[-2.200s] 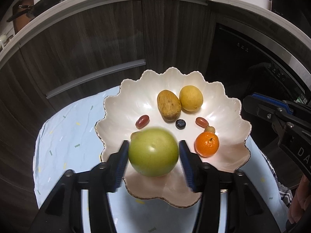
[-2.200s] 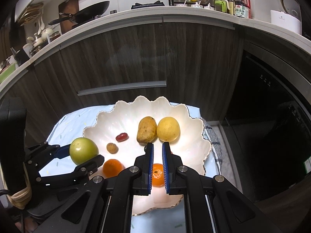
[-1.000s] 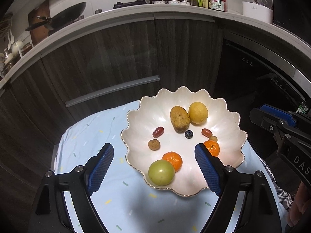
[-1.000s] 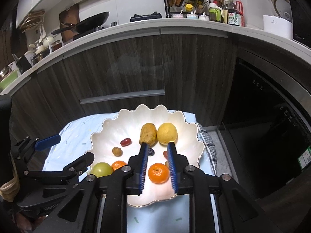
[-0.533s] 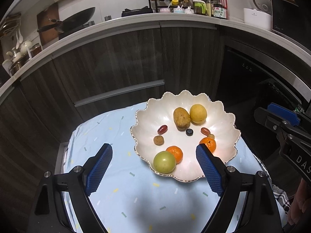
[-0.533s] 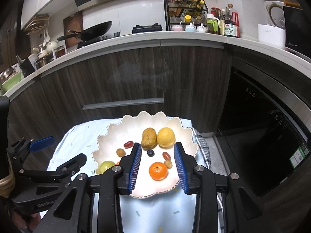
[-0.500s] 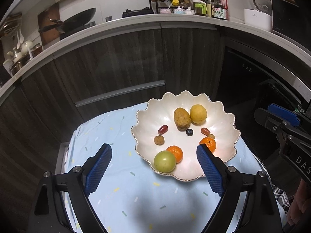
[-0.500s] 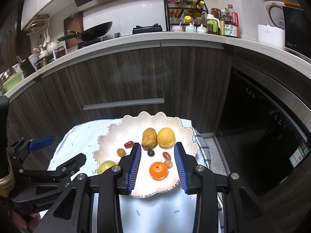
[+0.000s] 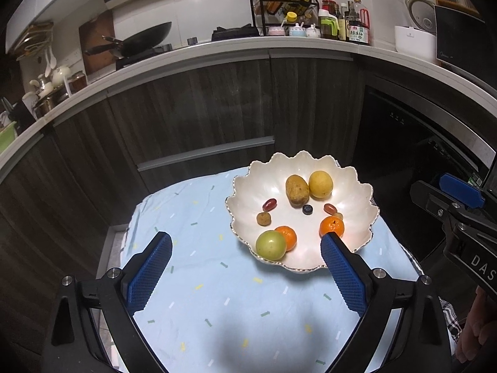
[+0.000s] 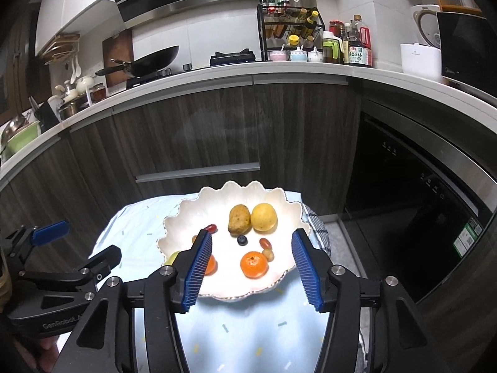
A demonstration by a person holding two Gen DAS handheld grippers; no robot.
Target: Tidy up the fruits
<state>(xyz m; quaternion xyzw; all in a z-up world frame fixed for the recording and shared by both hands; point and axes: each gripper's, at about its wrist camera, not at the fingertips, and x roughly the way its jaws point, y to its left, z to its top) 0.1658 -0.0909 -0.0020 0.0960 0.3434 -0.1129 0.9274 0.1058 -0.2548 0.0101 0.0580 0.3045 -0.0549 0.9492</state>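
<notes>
A white scalloped bowl [image 9: 357,192] [image 10: 186,214] on a pale blue cloth holds the fruit: a green apple [image 9: 270,244], two mandarins [image 9: 286,237] [image 9: 332,226] [image 10: 254,264], a yellow lemon [image 9: 320,184] [image 10: 263,218], a brown oval fruit [image 9: 297,189] [image 10: 239,219], two red grapes [image 9: 269,204], a blueberry [image 9: 307,209] and small brown fruits. My left gripper [image 9: 245,250] hangs back from the bowl, its jaws opening wide and empty. My right gripper [image 10: 251,245] is also opening with nothing between its pads, held above the bowl's near rim.
The small table [image 9: 217,295] stands before dark wood cabinets [image 9: 217,118] and a dark oven door [image 10: 419,217]. A counter above carries a wok [image 10: 149,59], a bottle rack [image 10: 292,28] and a white appliance [image 10: 419,59]. A checked cloth [image 10: 320,233] hangs at the table's right edge.
Both grippers pulled back and up from the bowl, which looks smaller. The left jaws let go of the green apple, which now lies in the bowl. The right jaws spread off the mandarin.
</notes>
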